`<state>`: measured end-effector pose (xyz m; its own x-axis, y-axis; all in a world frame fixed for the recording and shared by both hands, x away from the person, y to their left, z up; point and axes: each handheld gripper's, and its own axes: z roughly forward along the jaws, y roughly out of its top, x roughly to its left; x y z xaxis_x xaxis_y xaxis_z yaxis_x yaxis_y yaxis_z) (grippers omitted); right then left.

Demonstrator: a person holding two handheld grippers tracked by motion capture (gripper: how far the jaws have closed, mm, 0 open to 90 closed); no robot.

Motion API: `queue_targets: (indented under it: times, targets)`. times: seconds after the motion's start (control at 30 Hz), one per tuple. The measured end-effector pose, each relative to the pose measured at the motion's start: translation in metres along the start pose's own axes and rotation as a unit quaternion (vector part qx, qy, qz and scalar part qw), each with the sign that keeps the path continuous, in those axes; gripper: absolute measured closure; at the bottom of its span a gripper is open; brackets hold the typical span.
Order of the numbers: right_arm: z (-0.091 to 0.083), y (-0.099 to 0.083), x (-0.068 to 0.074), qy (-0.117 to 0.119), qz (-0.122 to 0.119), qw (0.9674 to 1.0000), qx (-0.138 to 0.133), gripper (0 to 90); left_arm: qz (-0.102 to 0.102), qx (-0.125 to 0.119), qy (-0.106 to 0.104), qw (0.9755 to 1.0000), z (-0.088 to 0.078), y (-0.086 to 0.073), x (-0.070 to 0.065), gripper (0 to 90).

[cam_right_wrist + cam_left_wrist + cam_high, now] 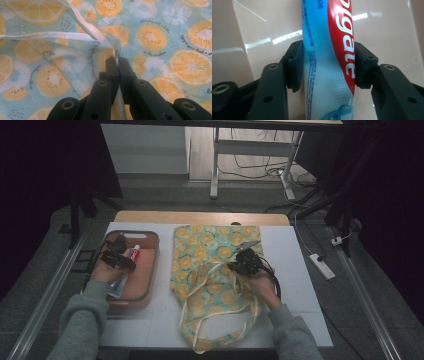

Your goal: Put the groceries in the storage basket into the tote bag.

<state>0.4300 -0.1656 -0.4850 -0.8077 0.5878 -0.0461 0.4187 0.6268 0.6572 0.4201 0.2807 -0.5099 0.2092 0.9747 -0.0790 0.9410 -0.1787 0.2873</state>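
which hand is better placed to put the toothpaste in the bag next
Left. The left hand-held gripper is over the tray with its jaws closed on the toothpaste tube. The right hand-held gripper is busy pinching the bag at its edge, likely to hold it open.

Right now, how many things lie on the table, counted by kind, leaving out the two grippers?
Red, white and blue toothpaste tube: 1
Pink plastic tray with dark rim: 1
Pale blue cloth tote bag printed with orange slices: 1
Total: 3
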Motion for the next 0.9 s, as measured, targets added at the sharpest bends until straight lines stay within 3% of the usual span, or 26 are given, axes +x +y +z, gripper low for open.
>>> queue_targets:
  times: [0.4,0.9]
  targets:
    - [0.001,-0.001,-0.001,0.000,0.000,1.0000,0.001,88.4,0.010,-0.016,0.000,0.9998,-0.008,-0.003,0.005,71.1]
    - [0.001,-0.002,-0.002,-0.002,0.000,1.0000,0.002,88.4,0.019,-0.031,-0.019,0.9991,-0.010,-0.007,0.011,74.5]
